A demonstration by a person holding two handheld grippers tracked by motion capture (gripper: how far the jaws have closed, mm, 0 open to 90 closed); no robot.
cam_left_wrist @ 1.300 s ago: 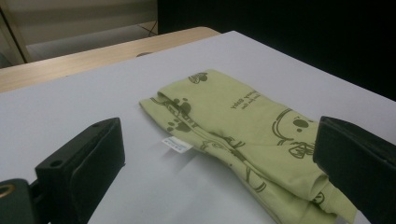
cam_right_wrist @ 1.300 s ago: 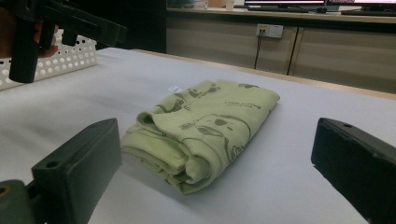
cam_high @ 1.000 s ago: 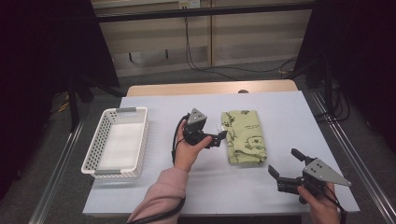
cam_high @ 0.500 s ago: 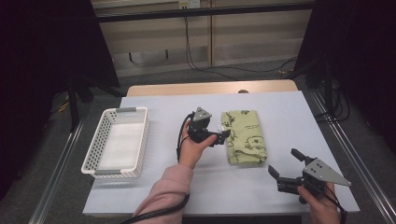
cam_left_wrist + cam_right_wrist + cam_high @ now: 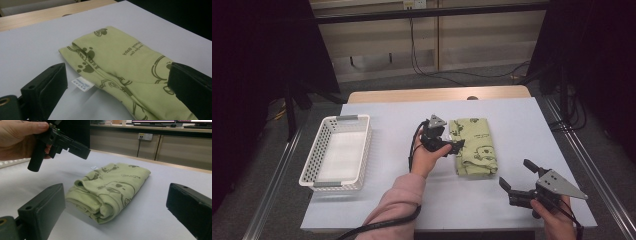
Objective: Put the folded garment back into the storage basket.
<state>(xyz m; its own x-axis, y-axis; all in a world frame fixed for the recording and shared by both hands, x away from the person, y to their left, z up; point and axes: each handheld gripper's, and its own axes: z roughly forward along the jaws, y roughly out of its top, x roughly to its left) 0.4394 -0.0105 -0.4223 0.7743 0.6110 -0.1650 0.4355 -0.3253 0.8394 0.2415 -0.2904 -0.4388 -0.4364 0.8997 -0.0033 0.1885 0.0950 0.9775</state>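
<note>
— Tool check first: from the high view, my left tool (image 5: 451,146) hangs at the left edge of the folded green garment (image 5: 473,145), jaws spread, gripping nothing. My right tool (image 5: 517,176) sits near the front right corner of the bench (image 5: 522,120), also released, well apart from the garment.

— Where does the garment lie?

— Middle of the white bench, a little right of centre, folded into a long rectangle. A white slotted basket (image 5: 337,154) stands well to its left. A pink sleeve (image 5: 397,200) comes in from the bottom with the left hand (image 5: 426,157).

— And the left gripper view?

— I look between my two black jaws, wide apart. The light green cloth (image 5: 125,62) with dark green paw prints and lettering lies just ahead, reaching in front of the right-hand jaw. A small white care label (image 5: 82,84) sticks out from its folded edge onto the bench, near the other jaw. I cannot tell whether either jaw touches the cloth.

— Right gripper view?

— My jaws stand open at the bottom corners, the garment (image 5: 110,187) between and beyond them, its thick folded end facing me. Up at the left, the other hand (image 5: 20,137) holds the left tool (image 5: 75,147) above the bench, just beside the cloth's far edge.
</note>
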